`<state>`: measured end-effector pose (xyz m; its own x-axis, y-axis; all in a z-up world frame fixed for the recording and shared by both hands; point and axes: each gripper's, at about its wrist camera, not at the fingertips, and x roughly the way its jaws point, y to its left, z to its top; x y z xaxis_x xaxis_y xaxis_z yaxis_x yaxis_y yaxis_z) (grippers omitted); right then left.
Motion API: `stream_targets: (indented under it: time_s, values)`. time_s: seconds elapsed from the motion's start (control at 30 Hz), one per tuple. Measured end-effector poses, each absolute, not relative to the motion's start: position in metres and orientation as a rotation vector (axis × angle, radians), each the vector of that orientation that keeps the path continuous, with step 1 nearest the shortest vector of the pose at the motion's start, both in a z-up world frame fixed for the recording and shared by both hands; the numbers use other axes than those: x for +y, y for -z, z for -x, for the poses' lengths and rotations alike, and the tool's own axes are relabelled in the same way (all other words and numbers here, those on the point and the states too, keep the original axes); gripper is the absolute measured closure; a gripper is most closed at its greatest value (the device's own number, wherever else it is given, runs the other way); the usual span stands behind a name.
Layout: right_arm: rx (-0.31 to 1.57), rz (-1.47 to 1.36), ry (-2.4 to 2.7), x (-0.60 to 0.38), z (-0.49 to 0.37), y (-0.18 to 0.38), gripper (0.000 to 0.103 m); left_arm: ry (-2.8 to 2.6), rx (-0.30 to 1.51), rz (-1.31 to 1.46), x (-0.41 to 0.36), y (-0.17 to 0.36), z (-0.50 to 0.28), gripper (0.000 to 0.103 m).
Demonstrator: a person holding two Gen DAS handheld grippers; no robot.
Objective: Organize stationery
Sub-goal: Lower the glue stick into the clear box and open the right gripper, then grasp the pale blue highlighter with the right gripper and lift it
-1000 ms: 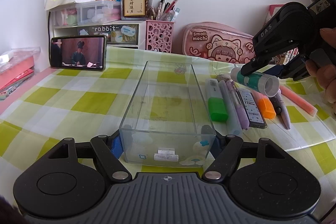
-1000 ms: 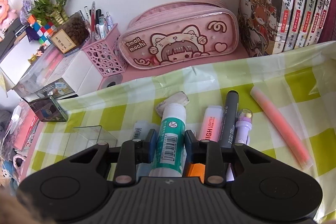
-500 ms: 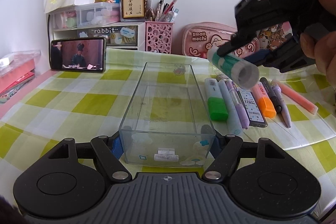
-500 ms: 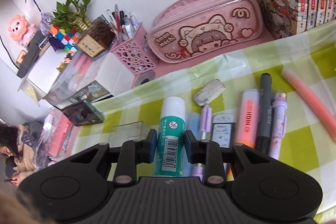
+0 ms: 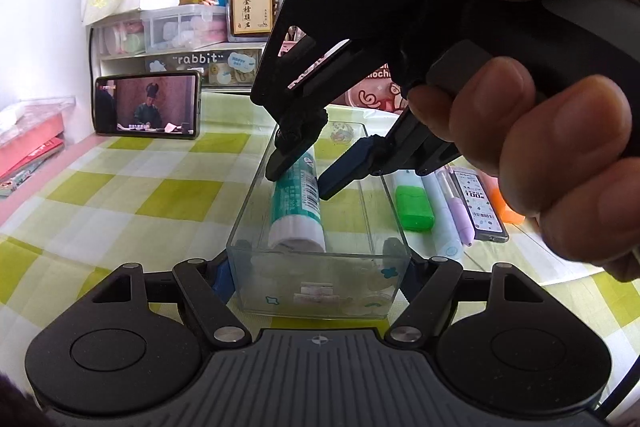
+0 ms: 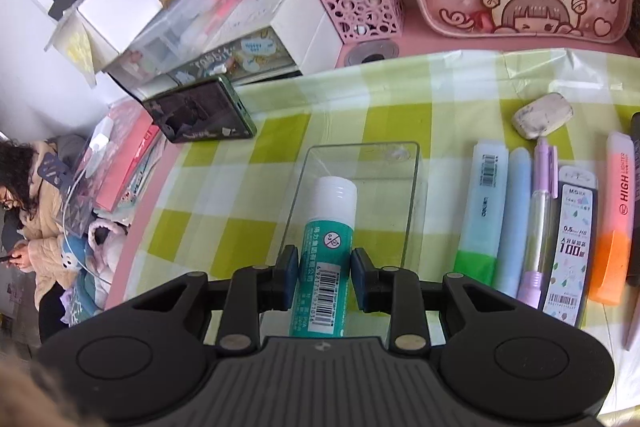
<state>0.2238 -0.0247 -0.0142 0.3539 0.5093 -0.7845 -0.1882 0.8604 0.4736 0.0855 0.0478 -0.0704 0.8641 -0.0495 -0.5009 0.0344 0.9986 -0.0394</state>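
Since the earlier frame the right gripper [image 5: 298, 173] has carried the glue stick [image 6: 326, 247] from above the row of pens across to the clear box [image 5: 394, 223] and tipped it down inside; the left gripper [image 5: 318, 269] and box have not shifted

Right gripper: clenched on the glue stick at mid-barrel, pads on the green label, white cap pointing away from the gripper, base end toward the camera. Stick lies lengthwise in the box, low along the wall to the gripper's left; whether it touches the floor cannot be told

Left gripper: clamped on the near end of the box, one pad on each side wall, steadying it on the counter [image 5: 172, 195]

Handling, judged: glue stick is light, rigid, smooth plastic; round barrel may roll once released, so mid-barrel hold suits. Box is stiff, thin-walled, probably slides easily on the checked cloth

Pose: the hand [image 5: 540, 115] wraps the right gripper's handle, the right gripper angled steeply down over the box. Highlighters and pens [image 6: 532, 223] lie just beside the box, to the right gripper's right
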Motion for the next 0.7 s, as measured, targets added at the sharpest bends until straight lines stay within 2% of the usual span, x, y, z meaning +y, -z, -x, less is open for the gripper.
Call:
stream_targets:
  time_s: [0.27, 0.37, 0.57, 0.7]
  values:
    - [1.193, -0.405, -0.547, -0.033, -0.220, 0.012, 0.077, 0.040, 0.527, 0.034, 0.048, 0.070, -0.085, 0.030]
    - [1.168, -0.487, -0.607, -0.046, -0.222, 0.011, 0.077, 0.040, 0.528, 0.034, 0.048, 0.070, -0.085, 0.030]
    - [0.982, -0.464, -0.484, -0.102, -0.221, -0.009, 0.077, 0.040, 0.528, 0.033, 0.048, 0.070, -0.085, 0.030]
    - [0.975, -0.430, -0.331, -0.137, -0.227, 0.000, 0.077, 0.040, 0.528, 0.034, 0.048, 0.070, -0.085, 0.030]
